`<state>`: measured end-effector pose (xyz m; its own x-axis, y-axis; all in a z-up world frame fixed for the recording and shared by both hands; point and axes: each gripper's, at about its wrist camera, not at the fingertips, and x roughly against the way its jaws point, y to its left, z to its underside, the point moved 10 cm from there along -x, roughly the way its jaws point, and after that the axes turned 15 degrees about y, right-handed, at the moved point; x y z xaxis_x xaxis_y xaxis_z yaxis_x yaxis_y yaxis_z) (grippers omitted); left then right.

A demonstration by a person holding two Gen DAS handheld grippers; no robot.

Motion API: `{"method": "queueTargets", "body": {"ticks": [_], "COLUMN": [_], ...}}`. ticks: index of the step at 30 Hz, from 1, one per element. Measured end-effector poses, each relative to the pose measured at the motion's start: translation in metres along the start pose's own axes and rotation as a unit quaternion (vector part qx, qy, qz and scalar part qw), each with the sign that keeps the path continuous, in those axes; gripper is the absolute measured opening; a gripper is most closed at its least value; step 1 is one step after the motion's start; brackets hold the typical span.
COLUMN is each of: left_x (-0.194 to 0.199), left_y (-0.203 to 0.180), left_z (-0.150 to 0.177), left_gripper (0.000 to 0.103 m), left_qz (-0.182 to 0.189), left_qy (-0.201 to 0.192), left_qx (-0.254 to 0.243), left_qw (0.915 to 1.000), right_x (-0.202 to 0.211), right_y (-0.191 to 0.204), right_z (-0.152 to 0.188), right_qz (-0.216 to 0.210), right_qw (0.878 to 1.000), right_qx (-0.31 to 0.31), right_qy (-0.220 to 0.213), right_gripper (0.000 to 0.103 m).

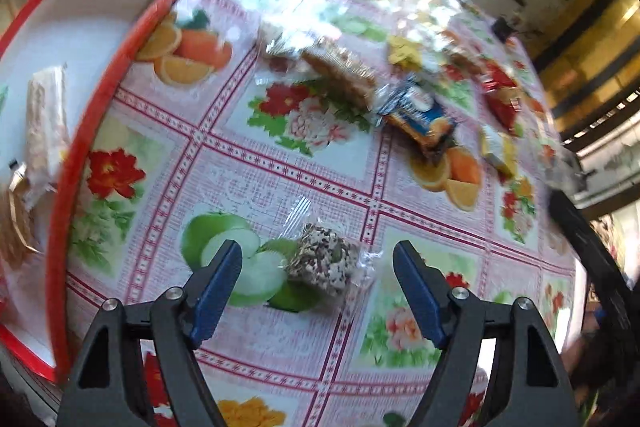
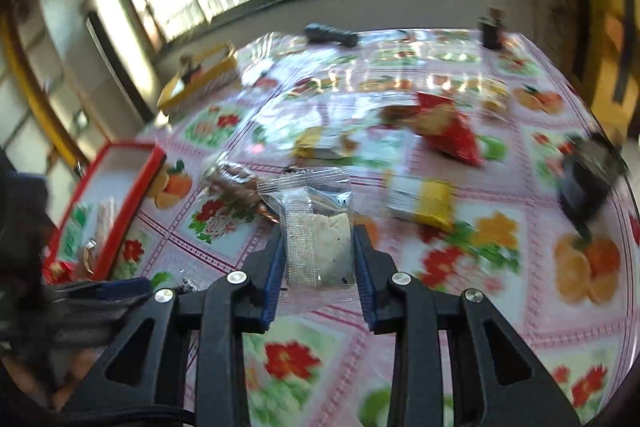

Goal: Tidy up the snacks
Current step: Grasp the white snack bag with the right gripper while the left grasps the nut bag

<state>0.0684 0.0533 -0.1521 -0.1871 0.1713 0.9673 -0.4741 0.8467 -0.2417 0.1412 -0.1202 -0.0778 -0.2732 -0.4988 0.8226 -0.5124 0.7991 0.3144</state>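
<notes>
In the left wrist view, a red-rimmed tray (image 1: 120, 39) fills the left edge of the frame, with a pale wrapped bar (image 1: 46, 115) lying inside it and another brownish wrapped snack (image 1: 16, 223) below that, too blurred to name. To its right spreads the tabletop (image 1: 280, 167), covered in a fruit-and-flower cloth. At lower centre the left tool (image 1: 318, 269) stands released, its blue pads wide apart, and a clear-wrapped seed bar (image 1: 324, 261) lies on the cloth between them, touching neither pad. Further up, right of centre, a nut bar in clear wrap (image 1: 340, 71) lies beside a blue and orange packet (image 1: 420, 115); a yellow packet (image 1: 498, 151) and a red packet (image 1: 500, 95) sit toward the right edge.

In the right wrist view, the same tray (image 2: 116, 195) sits at middle left. At centre the right tool (image 2: 318, 255) is clenched on a clear packet holding a pale bar (image 2: 324, 243), both pads pressing its sides, the wrapper's top sticking out past the fingertips. A brown snack in clear wrap (image 2: 236, 187) lies just left of it. To the right, a yellow and white packet (image 2: 424, 203) lies on the cloth, with a red packet (image 2: 448, 131) above it and a dark, blurred object (image 2: 588, 179) near the right edge.
</notes>
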Motion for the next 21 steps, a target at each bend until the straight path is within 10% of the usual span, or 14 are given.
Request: {"method": "queueTargets", "body": {"ticks": [6, 21], "left_x": [-0.004, 0.044], "left_y": [-0.014, -0.001], "left_z": [0.000, 0.012], "left_gripper": [0.053, 0.018], "left_qz": [-0.057, -0.053], "left_qy": [-0.022, -0.095], "left_qx": [-0.042, -0.114], "left_qw": [0.9973, 0.9875], "right_x": [0.012, 0.010], "right_y": [-0.007, 0.037], "right_z": [0.011, 0.043], "right_qz": [-0.015, -0.040], "right_qw": [0.999, 0.999], "right_qx": [-0.028, -0.018], "right_qy": [-0.003, 0.009], "right_gripper": [0.034, 0.034]}}
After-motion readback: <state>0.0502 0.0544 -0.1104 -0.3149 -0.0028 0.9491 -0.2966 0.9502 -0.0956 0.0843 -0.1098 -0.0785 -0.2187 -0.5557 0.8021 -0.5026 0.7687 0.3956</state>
